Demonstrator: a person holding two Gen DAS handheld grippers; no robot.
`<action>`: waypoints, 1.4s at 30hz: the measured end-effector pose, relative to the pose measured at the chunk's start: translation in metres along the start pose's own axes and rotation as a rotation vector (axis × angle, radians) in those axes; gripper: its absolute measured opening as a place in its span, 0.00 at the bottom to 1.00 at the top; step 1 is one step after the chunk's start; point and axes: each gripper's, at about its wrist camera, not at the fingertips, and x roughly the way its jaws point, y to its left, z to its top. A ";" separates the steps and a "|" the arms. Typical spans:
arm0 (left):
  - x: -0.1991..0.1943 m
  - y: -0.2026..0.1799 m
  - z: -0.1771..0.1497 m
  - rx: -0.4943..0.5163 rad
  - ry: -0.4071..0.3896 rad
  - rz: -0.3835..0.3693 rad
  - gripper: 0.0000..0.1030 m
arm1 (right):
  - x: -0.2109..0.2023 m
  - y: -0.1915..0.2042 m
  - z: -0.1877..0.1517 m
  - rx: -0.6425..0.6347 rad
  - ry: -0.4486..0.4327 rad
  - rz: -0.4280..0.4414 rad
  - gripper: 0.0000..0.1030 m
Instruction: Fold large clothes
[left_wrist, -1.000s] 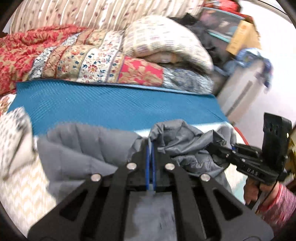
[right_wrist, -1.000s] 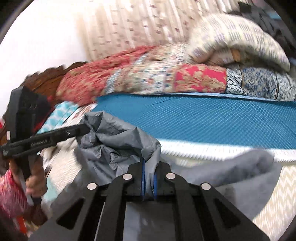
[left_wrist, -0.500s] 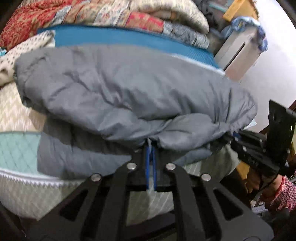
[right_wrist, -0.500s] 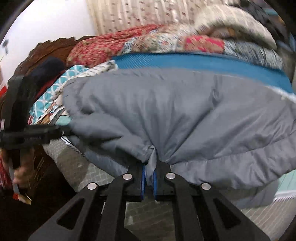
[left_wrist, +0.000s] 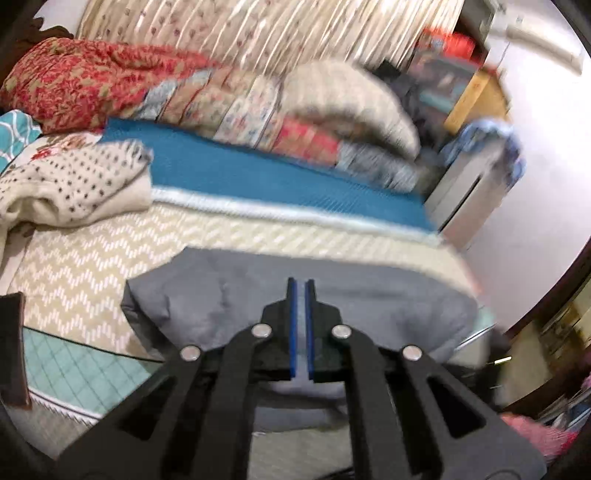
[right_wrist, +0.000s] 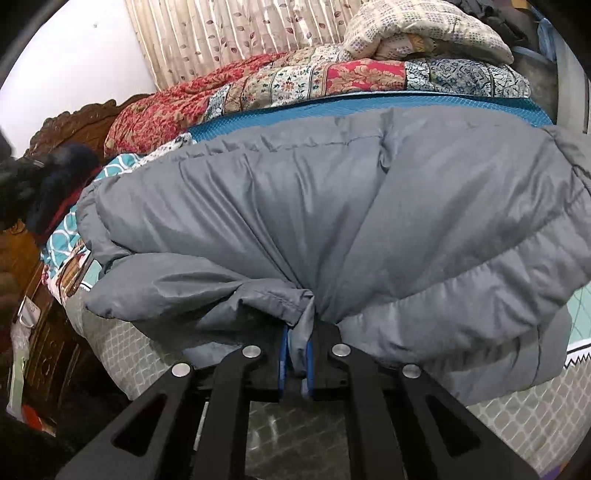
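Left hand-held gripper (left_wrist: 301, 291) now free, nearly closed, above jacket (left_wrist: 369, 306); right hand-held gripper (right_wrist: 297, 332) pinching hem.

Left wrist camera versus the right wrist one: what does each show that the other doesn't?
Only the left view shows the polka-dot blanket, the cream zigzag bedcover and the left gripper, nearly shut, nothing pinched. Only the right view shows the carved wooden headboard and the right gripper clamped on fabric. Both show the grey puffer jacket, blue mat and patchwork quilts.
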 end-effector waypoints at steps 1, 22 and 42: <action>0.016 0.008 -0.007 -0.008 0.045 0.027 0.03 | -0.003 -0.001 -0.001 0.007 -0.006 0.012 1.03; 0.039 -0.022 -0.031 -0.031 0.082 -0.082 0.03 | -0.113 -0.041 0.059 0.057 -0.324 -0.130 0.82; 0.128 -0.050 -0.073 0.114 0.275 0.098 0.03 | -0.015 -0.105 0.004 0.257 -0.153 -0.118 0.82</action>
